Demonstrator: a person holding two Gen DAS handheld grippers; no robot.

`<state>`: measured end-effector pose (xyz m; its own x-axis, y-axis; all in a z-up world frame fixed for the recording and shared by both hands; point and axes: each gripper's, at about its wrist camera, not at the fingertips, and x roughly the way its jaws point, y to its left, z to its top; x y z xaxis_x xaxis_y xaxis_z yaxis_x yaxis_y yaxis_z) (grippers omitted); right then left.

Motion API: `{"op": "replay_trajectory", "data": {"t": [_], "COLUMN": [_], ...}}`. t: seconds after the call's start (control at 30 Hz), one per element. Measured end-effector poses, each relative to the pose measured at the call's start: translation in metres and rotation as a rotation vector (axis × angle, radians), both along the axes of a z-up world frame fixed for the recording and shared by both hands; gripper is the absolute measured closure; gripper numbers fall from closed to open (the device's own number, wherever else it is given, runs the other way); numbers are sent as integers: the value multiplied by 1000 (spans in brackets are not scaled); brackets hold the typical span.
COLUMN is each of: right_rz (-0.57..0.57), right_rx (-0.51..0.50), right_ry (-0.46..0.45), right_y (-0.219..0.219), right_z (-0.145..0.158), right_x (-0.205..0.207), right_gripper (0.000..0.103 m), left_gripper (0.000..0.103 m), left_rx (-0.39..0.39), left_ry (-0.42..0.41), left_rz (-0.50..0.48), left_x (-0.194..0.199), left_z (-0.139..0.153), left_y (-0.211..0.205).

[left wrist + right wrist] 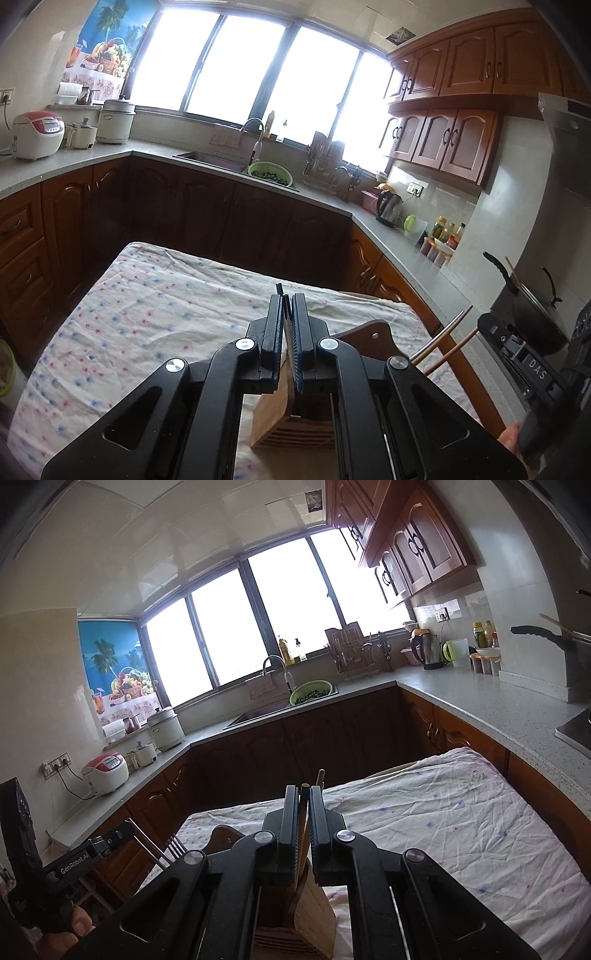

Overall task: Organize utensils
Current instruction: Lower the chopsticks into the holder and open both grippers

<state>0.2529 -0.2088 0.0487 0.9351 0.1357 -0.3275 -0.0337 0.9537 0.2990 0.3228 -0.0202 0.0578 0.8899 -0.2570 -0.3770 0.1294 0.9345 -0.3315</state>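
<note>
Left tongs [287, 325] clamped on a thin, stiff fork [173, 847], right tongs [304, 812] on slender, light, rigid chopsticks [303, 814], both above the wooden holder [291, 424] on the cloth-covered bench [147, 295]; mid-shaft grips suit such slippery utensils.

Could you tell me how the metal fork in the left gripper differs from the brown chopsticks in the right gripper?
The slim metal fork is one flat silvery piece; the brown wooden chopsticks are two slender sticks. The fork ends in tines, the chopsticks in blunt tips. Both are clamped in shut jaws, of the left gripper and right gripper, over the slotted wooden holder.
</note>
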Motion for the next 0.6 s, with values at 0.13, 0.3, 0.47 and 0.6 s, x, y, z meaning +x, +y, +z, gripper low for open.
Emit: {"op": "replay_trajectory", "data": {"t": [0.13, 0.3, 0.47, 0.6], "right_rz": [4, 16, 34, 36], "right_rx": [0, 14, 42, 46], "right_ry": [7, 25, 12, -2], "right_y": [0, -3, -5, -6], "right_z": [0, 0, 2, 5], "right_x": [0, 2, -3, -11], "right_gripper": [98, 93, 56, 26], "left_gripper": [98, 94, 44, 23], "left_rx": [3, 7, -2, -12], "left_ry": [8, 13, 12, 13], "left_rz": [-2, 3, 27, 39], "left_x": [2, 0, -7, -17], "left_z": [1, 2, 1, 1], "left_y": [2, 2, 7, 12]}}
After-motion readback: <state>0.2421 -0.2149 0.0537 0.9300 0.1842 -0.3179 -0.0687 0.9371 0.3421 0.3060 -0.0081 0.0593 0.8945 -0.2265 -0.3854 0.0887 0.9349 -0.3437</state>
